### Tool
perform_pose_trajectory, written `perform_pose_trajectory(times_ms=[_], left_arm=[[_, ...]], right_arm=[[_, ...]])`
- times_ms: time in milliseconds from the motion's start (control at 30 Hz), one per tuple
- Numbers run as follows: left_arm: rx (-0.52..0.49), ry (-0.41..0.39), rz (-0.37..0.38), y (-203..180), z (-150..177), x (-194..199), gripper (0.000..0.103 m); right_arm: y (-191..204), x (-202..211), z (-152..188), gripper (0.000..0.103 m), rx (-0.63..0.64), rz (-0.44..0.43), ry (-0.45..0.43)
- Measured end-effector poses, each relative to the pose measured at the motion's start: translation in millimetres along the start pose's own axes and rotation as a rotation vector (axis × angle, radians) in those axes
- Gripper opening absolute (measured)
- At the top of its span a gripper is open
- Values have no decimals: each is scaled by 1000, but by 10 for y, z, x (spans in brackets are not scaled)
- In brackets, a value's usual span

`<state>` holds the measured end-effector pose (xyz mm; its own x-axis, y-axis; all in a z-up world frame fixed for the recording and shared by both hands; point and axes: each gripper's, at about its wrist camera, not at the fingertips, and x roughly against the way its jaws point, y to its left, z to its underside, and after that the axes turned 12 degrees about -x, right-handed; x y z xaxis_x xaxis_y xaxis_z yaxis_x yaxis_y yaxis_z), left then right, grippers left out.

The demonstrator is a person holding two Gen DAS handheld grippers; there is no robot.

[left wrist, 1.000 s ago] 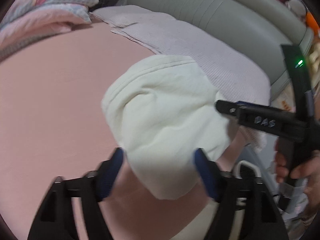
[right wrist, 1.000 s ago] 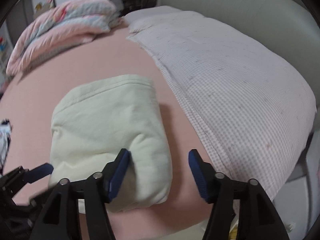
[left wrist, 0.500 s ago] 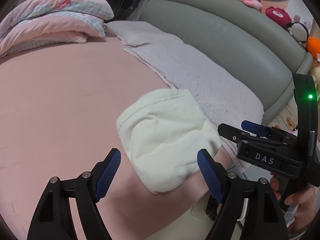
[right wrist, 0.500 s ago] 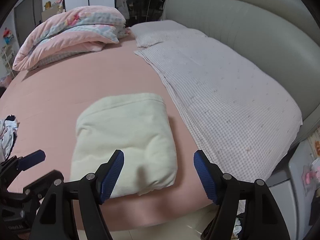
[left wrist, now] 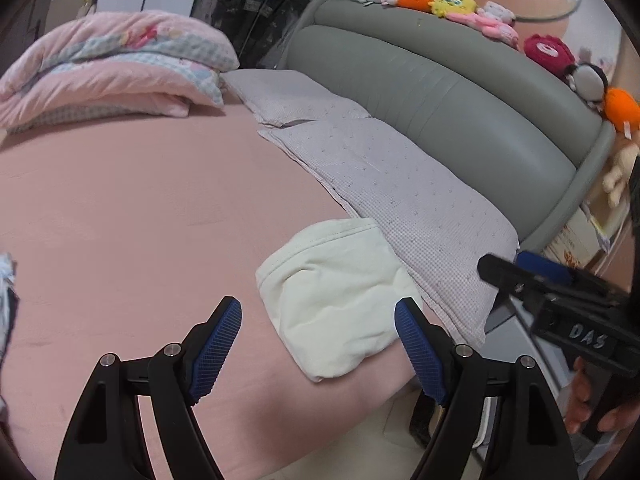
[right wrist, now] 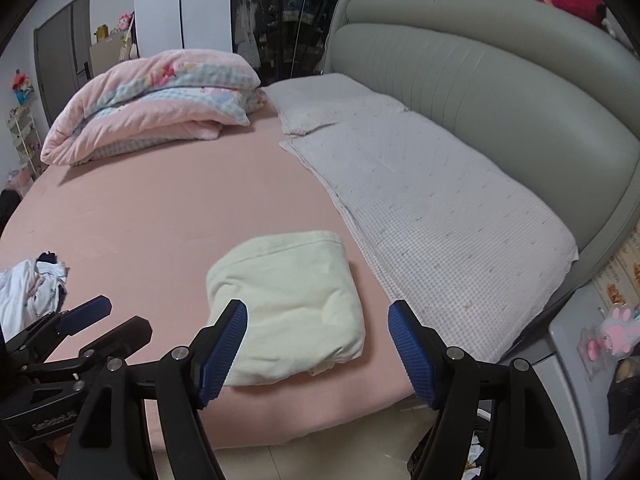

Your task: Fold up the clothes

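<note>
we see a pink bed [right wrist: 160,216] filling most of both frames, with a grey padded headboard [right wrist: 500,92] at the upper right and plush toys [left wrist: 456,4] lined along its top. a pink quilt [right wrist: 160,92] is bundled at upper left, a pale checked pillow [right wrist: 440,216] at right. the folded cream garment [right wrist: 288,304] lies low centre near the bed's edge. left gripper [left wrist: 318,344] and right gripper [right wrist: 318,346] both hold jaws wide, empty.

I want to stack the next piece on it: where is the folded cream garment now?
The folded cream garment lies on the pink sheet near the bed's front edge, just left of the checked mat.
</note>
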<state>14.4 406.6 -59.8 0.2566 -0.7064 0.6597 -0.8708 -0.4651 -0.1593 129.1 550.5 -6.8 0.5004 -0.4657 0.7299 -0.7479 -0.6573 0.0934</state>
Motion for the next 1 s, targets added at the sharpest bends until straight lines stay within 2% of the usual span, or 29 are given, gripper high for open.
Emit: perform_pose_trajectory(times_ms=[100, 433, 733, 867, 1000], left_arm=[[-23, 5, -23, -50, -16, 103, 79], [-103, 2, -66, -238, 23, 470, 79], [-182, -3, -101, -397, 82, 801, 79], [-174, 25, -98, -414, 126, 871, 79], [-189, 54, -132, -462, 213, 892, 79]], right_arm=[[39, 206, 11, 73, -8, -10, -8], [104, 730, 223, 73, -5, 62, -37], [73, 1093, 430, 74, -7, 81, -53], [87, 1222, 488, 74, -10, 58, -50], [140, 1322, 577, 74, 6, 32, -42]])
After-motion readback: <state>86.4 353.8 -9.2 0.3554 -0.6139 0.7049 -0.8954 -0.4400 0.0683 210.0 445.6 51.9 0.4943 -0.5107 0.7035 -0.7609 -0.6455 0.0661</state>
